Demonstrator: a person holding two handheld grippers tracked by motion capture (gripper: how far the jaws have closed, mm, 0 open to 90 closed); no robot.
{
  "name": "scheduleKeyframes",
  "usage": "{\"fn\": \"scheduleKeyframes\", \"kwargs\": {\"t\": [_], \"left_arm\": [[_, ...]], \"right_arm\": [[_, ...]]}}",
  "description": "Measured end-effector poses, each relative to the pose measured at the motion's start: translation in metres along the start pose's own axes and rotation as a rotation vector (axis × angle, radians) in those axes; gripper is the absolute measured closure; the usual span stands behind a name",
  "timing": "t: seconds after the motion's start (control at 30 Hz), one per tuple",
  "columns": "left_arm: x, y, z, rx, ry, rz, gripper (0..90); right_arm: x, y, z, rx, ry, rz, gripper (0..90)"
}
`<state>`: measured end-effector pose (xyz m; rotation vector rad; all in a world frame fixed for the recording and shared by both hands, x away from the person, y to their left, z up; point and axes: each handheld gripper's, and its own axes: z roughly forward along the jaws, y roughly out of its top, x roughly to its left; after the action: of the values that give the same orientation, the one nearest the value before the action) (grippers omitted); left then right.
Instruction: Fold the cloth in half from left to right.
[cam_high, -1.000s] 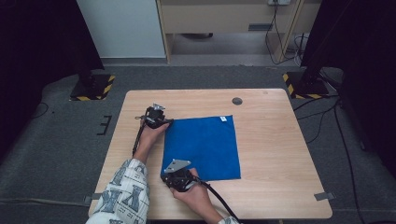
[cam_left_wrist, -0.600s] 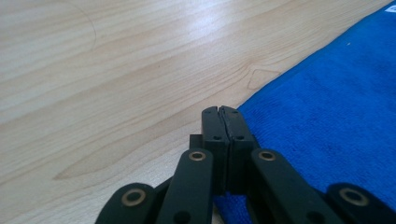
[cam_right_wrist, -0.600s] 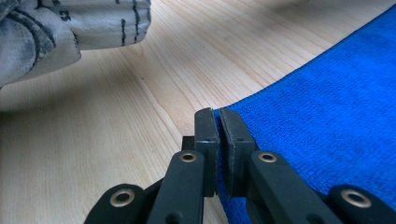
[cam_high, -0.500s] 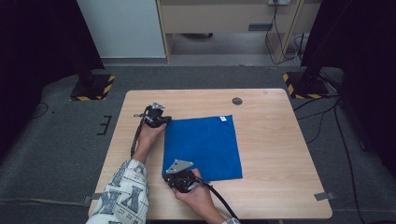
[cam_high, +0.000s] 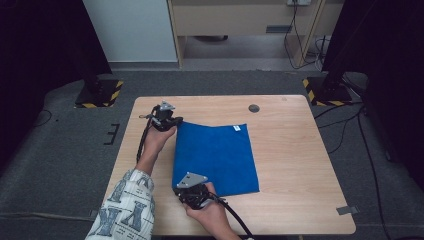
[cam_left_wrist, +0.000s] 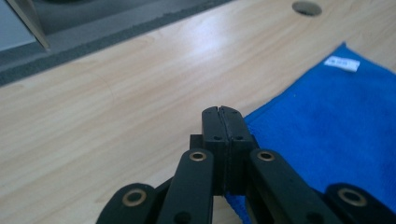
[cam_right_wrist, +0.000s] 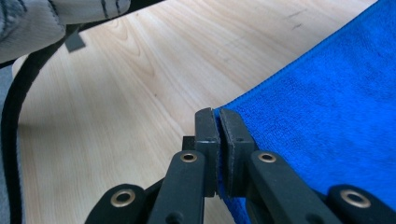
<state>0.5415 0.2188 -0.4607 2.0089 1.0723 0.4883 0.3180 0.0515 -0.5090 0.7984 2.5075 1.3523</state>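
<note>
A blue cloth (cam_high: 220, 155) lies spread on the wooden table (cam_high: 300, 165), with a white label (cam_high: 237, 128) at its far right corner. My left gripper (cam_high: 175, 122) is shut on the cloth's far left corner; in the left gripper view the jaws (cam_left_wrist: 222, 112) meet with blue cloth (cam_left_wrist: 327, 140) pinched beneath them and raised a little off the wood. My right gripper (cam_high: 184, 191) is shut on the near left corner, and the right gripper view shows its jaws (cam_right_wrist: 215, 114) clamped on the cloth's edge (cam_right_wrist: 327, 102).
A round dark cable hole (cam_high: 254, 108) sits in the table near its far edge. Bare wood lies right of the cloth. Yellow-and-black stand feet (cam_high: 97, 95) rest on the grey floor beyond both far corners. A patterned sleeve (cam_high: 125, 210) comes in at the bottom left.
The left gripper has closed on the cloth's far left corner and risen slightly with it. The cloth's left edge has drawn a little to the right. The right gripper has stayed put.
</note>
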Motion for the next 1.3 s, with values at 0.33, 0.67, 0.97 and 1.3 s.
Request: {"fn": "scheduleKeyframes", "kwargs": {"t": [0.33, 0.67, 0.97, 1.3], "left_arm": [[0.005, 0.005, 0.004, 0.028, 0.003, 0.025, 89.7], [0.018, 0.000, 0.003, 0.039, 0.017, 0.002, 89.7], [0.024, -0.001, -0.004, 0.038, 0.016, 0.011, 89.8], [0.035, -0.004, -0.020, 0.032, 0.030, 0.001, 89.8]], "right_arm": [[0.008, 0.013, 0.000, -0.039, -0.022, 0.039, 87.1], [0.019, 0.028, 0.007, -0.068, -0.047, 0.036, 87.2], [0.028, 0.026, 0.011, -0.064, -0.044, 0.019, 87.4], [0.038, 0.033, 0.020, -0.063, -0.033, 0.011, 87.4]]}}
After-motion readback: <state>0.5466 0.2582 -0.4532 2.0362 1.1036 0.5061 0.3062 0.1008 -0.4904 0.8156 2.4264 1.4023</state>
